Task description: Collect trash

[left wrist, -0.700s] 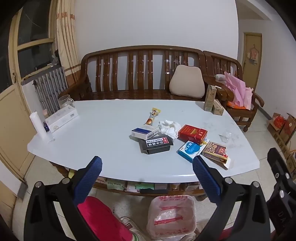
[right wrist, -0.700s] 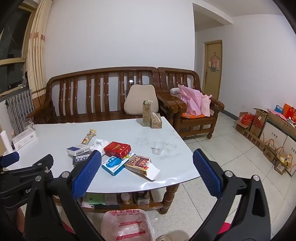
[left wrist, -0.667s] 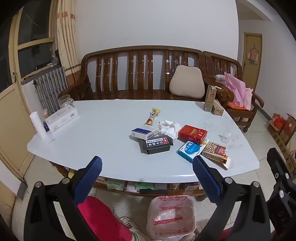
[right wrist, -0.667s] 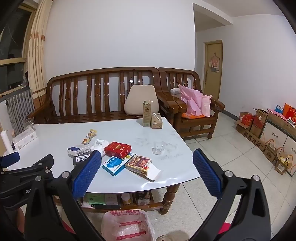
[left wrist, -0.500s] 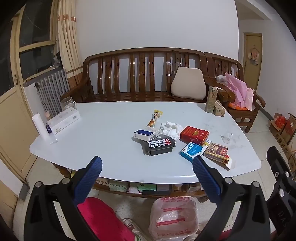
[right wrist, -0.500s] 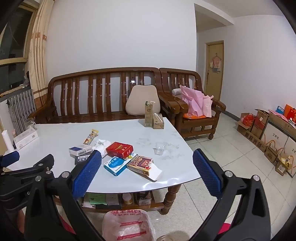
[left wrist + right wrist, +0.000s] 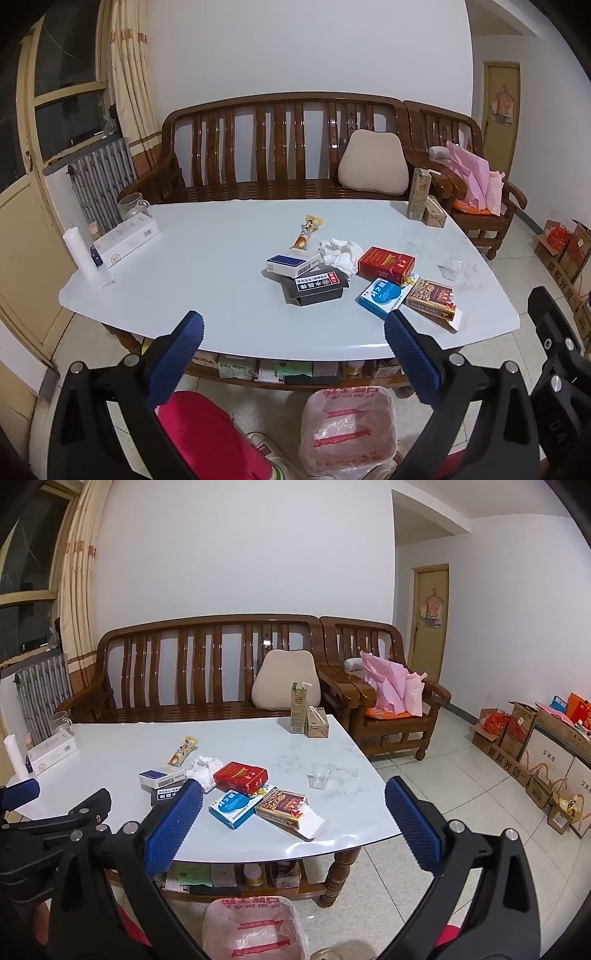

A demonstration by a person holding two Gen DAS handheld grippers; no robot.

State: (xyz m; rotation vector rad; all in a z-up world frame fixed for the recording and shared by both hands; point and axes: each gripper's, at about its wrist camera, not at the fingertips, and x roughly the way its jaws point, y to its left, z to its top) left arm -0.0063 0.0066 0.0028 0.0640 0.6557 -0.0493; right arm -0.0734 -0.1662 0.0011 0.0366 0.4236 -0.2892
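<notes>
Blue-padded left gripper (image 7: pixel 291 332): jaws apart, empty.
Blue-padded right gripper (image 7: pixel 293 801): jaws apart, empty.
Approach: descend onto near brown printed box (image 7: pixel 282 804), straddling its narrow sides.
Destination: plastic-lined bin (image 7: pixel 255 928), near floor.

— How are the two grippers standing?

— The left gripper (image 7: pixel 293 332) has its jaws spread wide, nothing between the blue pads (image 7: pixel 173 363). It tips downward.

— And the other?

— The right gripper (image 7: pixel 293 805) is just as wide and empty, tipped down less steeply (its black frame shows at the right edge of the left wrist view). Both sit side by side.

— The person's hands?

— Probably behind the cameras; I cannot tell.
</notes>
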